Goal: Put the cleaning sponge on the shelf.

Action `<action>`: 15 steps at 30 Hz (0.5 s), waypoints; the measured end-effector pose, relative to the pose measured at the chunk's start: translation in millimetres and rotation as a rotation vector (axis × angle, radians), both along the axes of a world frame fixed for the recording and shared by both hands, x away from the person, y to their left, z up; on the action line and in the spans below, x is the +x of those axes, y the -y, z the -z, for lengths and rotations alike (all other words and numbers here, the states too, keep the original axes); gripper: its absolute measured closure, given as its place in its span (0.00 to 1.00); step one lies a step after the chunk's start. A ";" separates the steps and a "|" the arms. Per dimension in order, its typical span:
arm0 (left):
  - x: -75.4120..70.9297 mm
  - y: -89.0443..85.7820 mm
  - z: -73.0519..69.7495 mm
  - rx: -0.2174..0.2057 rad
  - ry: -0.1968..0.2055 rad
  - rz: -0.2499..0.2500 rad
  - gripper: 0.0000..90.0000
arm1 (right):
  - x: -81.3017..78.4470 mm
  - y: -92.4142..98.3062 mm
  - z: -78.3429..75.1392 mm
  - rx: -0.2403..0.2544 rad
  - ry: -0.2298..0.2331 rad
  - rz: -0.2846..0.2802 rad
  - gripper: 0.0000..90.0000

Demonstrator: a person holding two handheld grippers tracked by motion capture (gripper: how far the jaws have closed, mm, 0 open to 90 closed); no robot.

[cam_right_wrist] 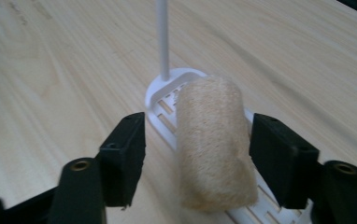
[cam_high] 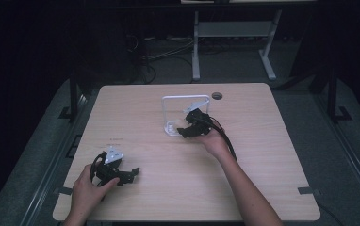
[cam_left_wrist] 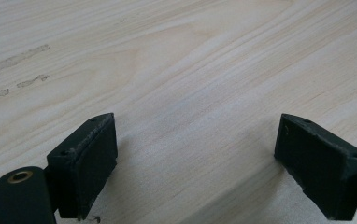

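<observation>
Left gripper [cam_high: 130,173] is seen at 7 o'clock on the table [cam_high: 244,188], jaws wide apart, nothing between them. Right gripper [cam_right_wrist: 197,154] is held at 1 o'clock of centre, jaws partly open around a loofah roll [cam_right_wrist: 212,142], pads not touching it. Roll is lying on the white rack [cam_high: 168,117].

- The left gripper [cam_high: 130,173] rested low near the person's side, jaws spread wide.
- The right gripper [cam_high: 182,131] reached farther forward, jaws parted, pads touching nothing.
</observation>
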State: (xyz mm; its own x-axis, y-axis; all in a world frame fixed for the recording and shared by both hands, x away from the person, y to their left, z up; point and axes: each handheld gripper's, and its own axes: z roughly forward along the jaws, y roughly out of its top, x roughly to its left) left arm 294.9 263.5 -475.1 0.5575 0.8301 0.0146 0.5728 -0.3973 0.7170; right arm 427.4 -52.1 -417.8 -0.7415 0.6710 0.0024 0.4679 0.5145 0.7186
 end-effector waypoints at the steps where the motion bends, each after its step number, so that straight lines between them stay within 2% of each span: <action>1: 0.0 0.2 0.1 -0.003 0.001 -0.002 0.14 | -3.1 0.4 -1.2 0.003 0.001 -0.001 0.43; 7: 0.0 0.3 0.2 -0.006 0.002 -0.003 0.14 | -18.7 3.9 -2.4 0.016 0.006 -0.022 0.60; 15: 0.0 0.3 0.4 -0.007 0.004 -0.002 0.14 | -30.0 4.4 4.4 0.030 -0.016 -0.045 0.97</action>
